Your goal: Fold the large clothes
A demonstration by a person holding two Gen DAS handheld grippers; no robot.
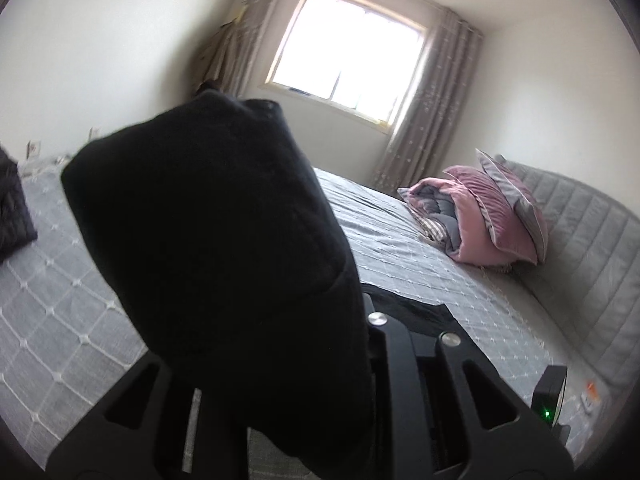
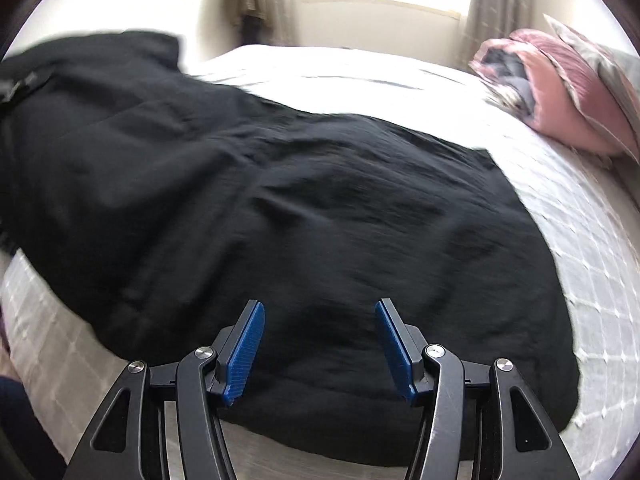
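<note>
Rumpled black garment (image 2: 280,208) across bed (image 2: 580,240)

bed (image 2: 580,240) with grey grid-quilted cover, black garment (image 2: 280,208) spread flat across it, pink-grey folded quilt (image 1: 480,216) and pillow (image 1: 516,196) piled at padded headboard (image 1: 592,240), dark item (image 1: 12,208) at far-left edge

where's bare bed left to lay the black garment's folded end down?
Free: the grey bedspread between the black garment and the pink bedding pile, and the strip toward the window. Crowded: the near half, covered by the garment, with the right claw open over it. The left claw holds bunched cloth, hiding what lies below.
</note>
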